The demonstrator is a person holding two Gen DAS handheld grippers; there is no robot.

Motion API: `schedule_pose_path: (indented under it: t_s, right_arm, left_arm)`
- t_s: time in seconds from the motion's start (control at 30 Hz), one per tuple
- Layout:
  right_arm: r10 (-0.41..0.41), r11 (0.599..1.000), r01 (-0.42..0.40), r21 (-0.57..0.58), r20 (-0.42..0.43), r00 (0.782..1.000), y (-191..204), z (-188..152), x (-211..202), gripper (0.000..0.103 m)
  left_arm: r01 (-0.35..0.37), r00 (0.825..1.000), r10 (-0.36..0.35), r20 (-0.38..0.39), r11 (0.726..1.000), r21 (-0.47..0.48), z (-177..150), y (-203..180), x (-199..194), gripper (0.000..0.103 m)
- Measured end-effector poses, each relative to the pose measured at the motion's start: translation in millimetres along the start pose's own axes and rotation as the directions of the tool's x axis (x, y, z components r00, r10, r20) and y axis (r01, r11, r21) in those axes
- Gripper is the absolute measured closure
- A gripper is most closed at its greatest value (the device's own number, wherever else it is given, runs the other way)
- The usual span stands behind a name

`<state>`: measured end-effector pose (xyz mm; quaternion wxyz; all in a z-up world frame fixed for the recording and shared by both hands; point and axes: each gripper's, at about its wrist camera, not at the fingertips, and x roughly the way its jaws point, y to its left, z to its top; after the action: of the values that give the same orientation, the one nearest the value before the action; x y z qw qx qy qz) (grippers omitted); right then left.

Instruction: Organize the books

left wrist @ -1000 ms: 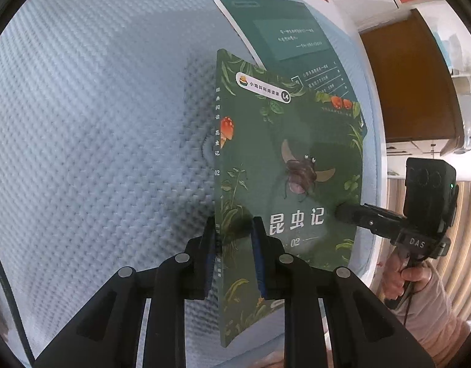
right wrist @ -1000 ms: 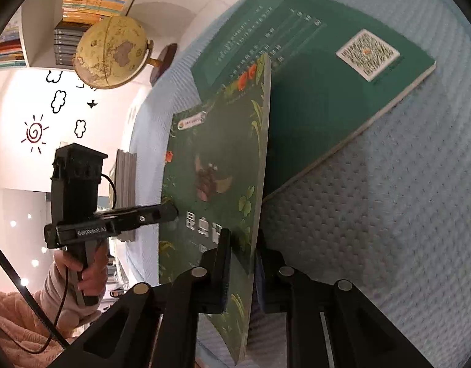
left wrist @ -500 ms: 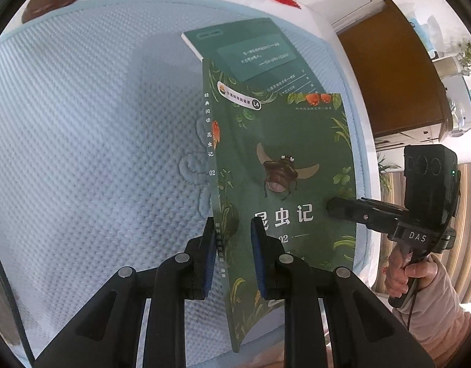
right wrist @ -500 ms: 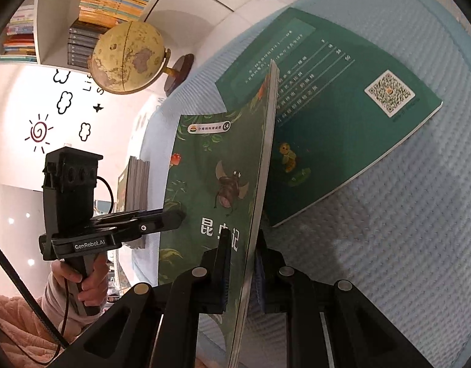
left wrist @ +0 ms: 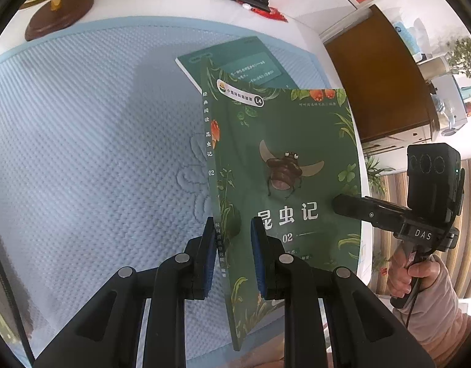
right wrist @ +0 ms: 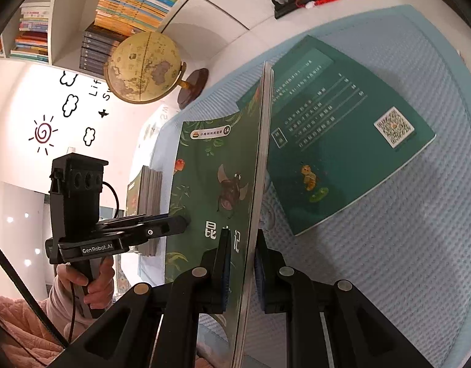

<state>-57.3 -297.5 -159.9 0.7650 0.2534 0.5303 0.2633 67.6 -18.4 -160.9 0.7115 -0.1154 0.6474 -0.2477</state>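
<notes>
The green beetle book [left wrist: 284,165] stands on edge above the blue mat [left wrist: 91,153], long axis running away from me. My left gripper [left wrist: 231,256] pinches its spine edge; my right gripper [right wrist: 241,271] pinches its page edge.

Dark green beetle-cover book [left wrist: 284,159], pale blue dimpled mat [left wrist: 91,141]
</notes>
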Motion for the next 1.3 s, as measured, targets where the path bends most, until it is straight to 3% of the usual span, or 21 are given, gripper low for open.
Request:
schedule_pose_path:
  t_s: [0.27,0.4,0.73,1.0,1.3]
  right_arm:
    - [-0.006,1.0,0.006,-0.006,0.004,1.0,27,7,0,0.088]
    - [-0.009,1.0,0.009,-0.028,0.003,1.0,46,13,5,0.088]
    - [-0.005,0.998,0.005,-0.056,0.004,1.0,93,23,34,0.088]
    - [-0.004,0.993,-0.001,-0.122,-0.042,0.999,138,34,72,0.088]
    - [0.01,0.977,-0.035,-0.21,-0.116,0.993,205,50,141,0.088]
  left_arm:
    - [0.018,0.999,-0.018,0.039,1.0,0.008,-6,9,-27,0.085]
    - [0.062,0.996,-0.06,0.058,0.997,-0.034,-9,25,-43,0.085]
    - [0.074,0.993,-0.065,0.099,0.994,-0.085,-24,67,-70,0.085]
    - [0.085,0.99,-0.065,0.125,0.984,-0.158,-41,107,-92,0.085]
    - [0.082,0.983,-0.035,0.182,0.962,-0.26,-76,178,-132,0.085]
